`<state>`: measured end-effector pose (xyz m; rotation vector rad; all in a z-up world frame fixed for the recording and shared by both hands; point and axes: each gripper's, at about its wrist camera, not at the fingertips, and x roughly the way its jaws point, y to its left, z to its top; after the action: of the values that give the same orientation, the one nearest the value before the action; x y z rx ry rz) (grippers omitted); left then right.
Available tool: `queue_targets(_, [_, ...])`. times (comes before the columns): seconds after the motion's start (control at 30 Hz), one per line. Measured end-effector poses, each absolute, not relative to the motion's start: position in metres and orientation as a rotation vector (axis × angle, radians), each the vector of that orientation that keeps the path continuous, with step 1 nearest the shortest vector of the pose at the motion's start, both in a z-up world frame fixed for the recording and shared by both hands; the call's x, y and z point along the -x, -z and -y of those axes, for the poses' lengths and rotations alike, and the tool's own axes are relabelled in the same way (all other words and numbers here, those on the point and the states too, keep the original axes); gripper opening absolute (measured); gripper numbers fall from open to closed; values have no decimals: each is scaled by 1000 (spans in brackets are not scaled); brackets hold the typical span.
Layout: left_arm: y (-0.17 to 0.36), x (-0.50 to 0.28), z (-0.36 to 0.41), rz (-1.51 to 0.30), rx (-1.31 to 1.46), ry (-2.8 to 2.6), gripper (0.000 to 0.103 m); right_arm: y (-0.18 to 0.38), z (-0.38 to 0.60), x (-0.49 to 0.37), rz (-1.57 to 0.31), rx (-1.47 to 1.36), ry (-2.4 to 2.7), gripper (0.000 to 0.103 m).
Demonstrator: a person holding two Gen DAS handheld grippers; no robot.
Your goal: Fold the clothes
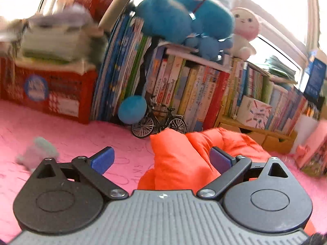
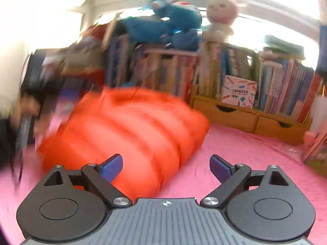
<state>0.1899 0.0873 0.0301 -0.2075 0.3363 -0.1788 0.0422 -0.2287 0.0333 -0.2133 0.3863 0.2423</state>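
Orange puffer jacket point(image 1: 184, 159), shiny quilted fabric w/ padded ribs, lies bunched on a pink textured bedspread point(image 1: 61, 138). Left gripper point(image 1: 162, 159): blue-padded fingers wide apart, nothing clamped; a puffy fold of the jacket sits between them, closer to the right finger. Right gripper point(image 2: 166, 166): fingers also spread, holding nothing; jacket point(image 2: 126, 130) lies just beyond and left, near the left finger; blurred. Far side: books point(image 1: 194, 89), small metal model bicycle point(image 1: 159, 122), blue plush point(image 1: 184, 18).
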Motion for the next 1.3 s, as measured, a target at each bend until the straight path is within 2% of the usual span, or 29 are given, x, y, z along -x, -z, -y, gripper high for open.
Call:
queue_targets(0.3, [-24, -116, -89, -414, 132, 176, 103, 8, 179, -14, -388, 316, -281, 95])
queue_targets(0.47, [-24, -81, -73, -379, -63, 249, 103, 11, 160, -19, -332, 370, -254, 94])
queue_targets(0.5, [-22, -74, -68, -375, -111, 269, 103, 11, 164, -23, -348, 339, -255, 91])
queue_targets(0.57, [-15, -60, -59, -386, -191, 312, 103, 11, 175, -33, -412, 269, -264, 76])
queue_targets(0.6, [-10, -55, -56, -406, -210, 329, 103, 11, 181, -35, -437, 227, -272, 62])
queue_targets(0.63, [-4, -53, -57, -442, -205, 342, 103, 12, 187, -37, -461, 184, -281, 59])
queue_targets(0.9, [18, -66, -36, -525, -233, 384, 103, 26, 235, -52, -536, -248, -341, 56])
queue_targets(1.13, [33, -84, -15, -590, -245, 386, 103, 31, 234, -59, -535, -308, -313, 56])
queue_targets(1.2, [32, -91, -18, -598, -184, 368, 99, 32, 232, -60, -537, -325, -310, 56])
queue_targets(1.27, [33, -96, -23, -616, -143, 355, 84, 34, 232, -62, -546, -341, -303, 56])
queue_targets(1.3, [35, -95, -25, -617, -146, 347, 81, 34, 232, -63, -553, -344, -290, 56])
